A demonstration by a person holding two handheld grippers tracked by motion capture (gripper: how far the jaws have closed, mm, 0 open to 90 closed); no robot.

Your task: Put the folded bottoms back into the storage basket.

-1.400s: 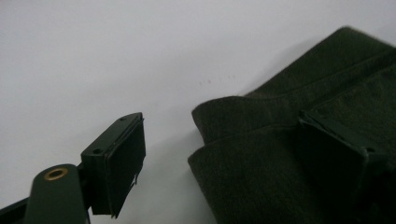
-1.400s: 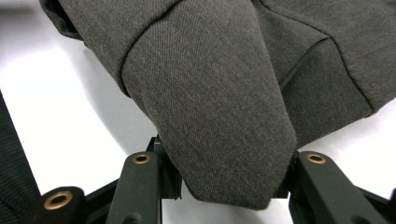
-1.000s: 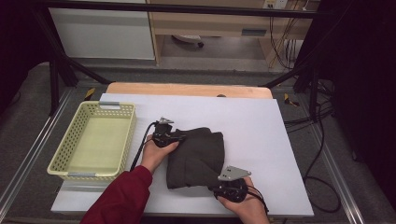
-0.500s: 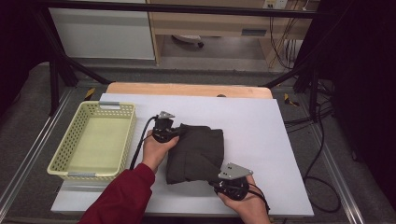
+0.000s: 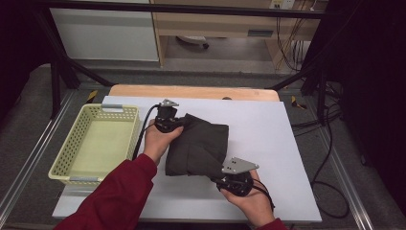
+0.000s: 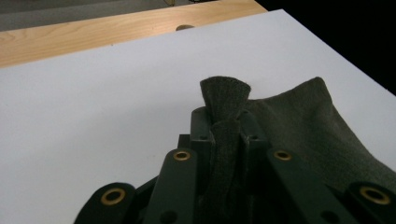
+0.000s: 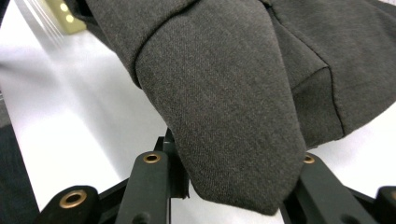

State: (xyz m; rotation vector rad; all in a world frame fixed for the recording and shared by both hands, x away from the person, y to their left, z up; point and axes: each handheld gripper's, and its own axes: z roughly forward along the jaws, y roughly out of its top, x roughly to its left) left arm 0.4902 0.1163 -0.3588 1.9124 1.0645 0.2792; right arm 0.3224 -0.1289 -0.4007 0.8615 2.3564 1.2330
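Dark grey cloth (image 5: 198, 146), folded, lies in the middle of the white table (image 5: 268, 139), and both tongs have hold of it. The left gripper (image 5: 167, 120) is at the far left corner of the cloth; in the left gripper view its jaws are closed tight on a narrow pinch of the fabric (image 6: 224, 116), and a small tuft stands out beyond the tips. The right gripper (image 5: 229, 178) is at the near right corner. In the right gripper view a thick fold of the cloth (image 7: 224, 107) hangs over the jaws and hides the tips, so I cannot tell how far they are closed or how much they really hold.

I think the main risk is at the left corner: the pinch is small, and a strong pull could make the fabric slip out. If the two hands move at different speed, the fold may open and the layers go out of line. On the right side, if the grip takes only the upper layer, the lower one may stay on the table.

A yellow basket (image 5: 76, 168) stands at the left, just beside the person's left hand (image 5: 158, 141), and it looks empty. Between the cloth and the basket stands this hand with its red sleeve (image 5: 115, 196). A cable (image 5: 143, 134) from the left gripper passes near the basket rim and could catch on it.
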